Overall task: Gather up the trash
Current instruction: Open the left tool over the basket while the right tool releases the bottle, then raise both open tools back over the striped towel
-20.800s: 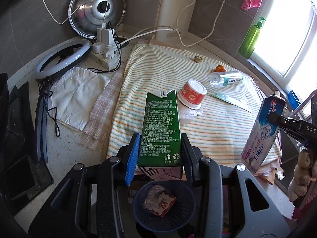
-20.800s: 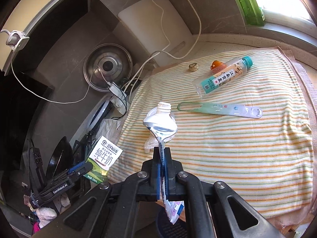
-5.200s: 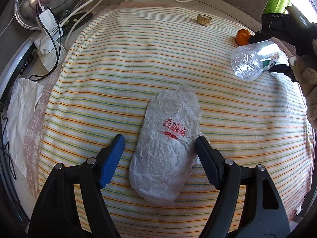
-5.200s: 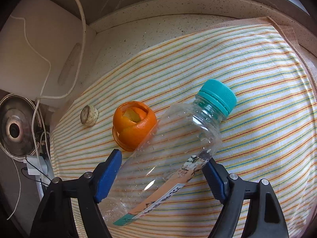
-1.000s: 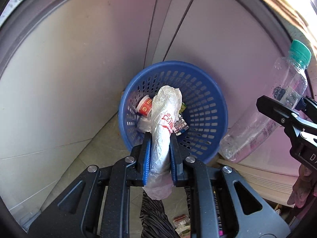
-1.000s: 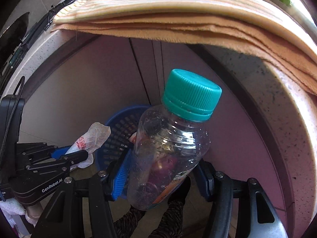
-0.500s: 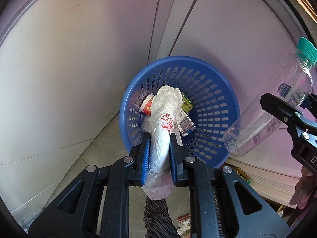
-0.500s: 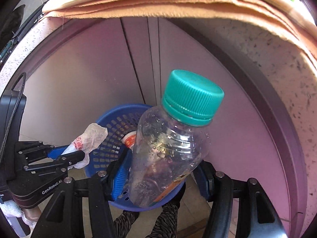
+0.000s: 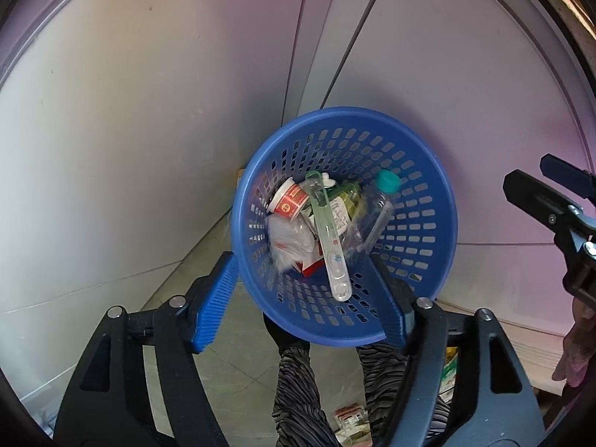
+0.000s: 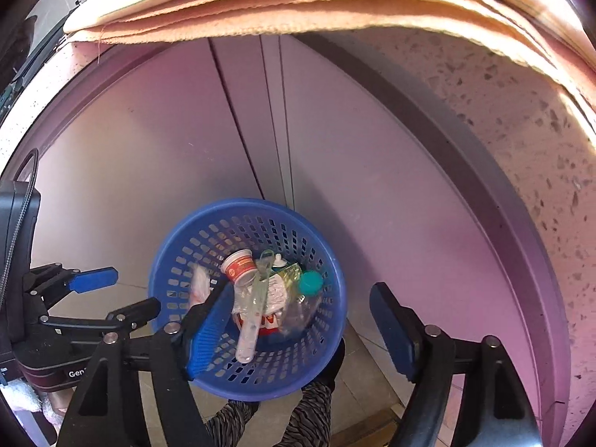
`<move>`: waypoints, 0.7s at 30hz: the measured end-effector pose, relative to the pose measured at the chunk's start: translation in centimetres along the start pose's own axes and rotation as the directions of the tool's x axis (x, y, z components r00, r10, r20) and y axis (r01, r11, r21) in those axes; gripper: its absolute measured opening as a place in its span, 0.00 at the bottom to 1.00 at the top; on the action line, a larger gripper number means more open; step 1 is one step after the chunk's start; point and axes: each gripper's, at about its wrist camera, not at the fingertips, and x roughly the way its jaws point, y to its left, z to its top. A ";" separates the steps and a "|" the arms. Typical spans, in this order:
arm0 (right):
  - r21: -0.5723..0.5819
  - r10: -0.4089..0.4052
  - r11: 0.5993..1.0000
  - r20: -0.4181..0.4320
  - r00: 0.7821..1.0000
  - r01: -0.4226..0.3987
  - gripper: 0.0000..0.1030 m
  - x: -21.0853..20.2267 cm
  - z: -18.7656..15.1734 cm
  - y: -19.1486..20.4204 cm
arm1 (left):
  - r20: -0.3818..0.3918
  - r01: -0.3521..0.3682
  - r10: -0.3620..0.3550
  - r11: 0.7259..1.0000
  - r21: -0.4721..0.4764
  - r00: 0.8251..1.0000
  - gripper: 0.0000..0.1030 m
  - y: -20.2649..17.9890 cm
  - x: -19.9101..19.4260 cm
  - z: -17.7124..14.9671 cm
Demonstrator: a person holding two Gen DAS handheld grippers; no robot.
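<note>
cabinet (image 9: pixel 149 111): fills the upper half of both views; the basket is set against it on the floor, so little room is left behind the rim for a stray drop.
basket (image 9: pixel 421 201): blue, centre of the left view, lower centre of the right view. It could be tipped, in all likelihood, if a finger were caught on its rim while being lifted away.
left gripper (image 9: pixel 301 307): jaws have just been opened; released, nothing between them, the basket seen below them.
right gripper (image 10: pixel 294 333): jaws have just been opened wider; released and empty.
bottle (image 9: pixel 376 210): lies inside, right of centre, teal cap up; being light, it might be rolled out if the basket were knocked.
bag (image 9: pixel 288 240): crumpled, at the left inside, blurred; it seems settled.
counter (image 10: pixel 521 119): upper right of the right view; whether trash remains on it cannot be told.
</note>
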 end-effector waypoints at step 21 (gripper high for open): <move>0.006 0.059 0.998 0.047 0.997 -0.060 0.79 -4.1 0.1 -1.7 | 0.073 -0.036 0.035 0.999 0.007 0.997 0.70 -0.1 -4.9 0.6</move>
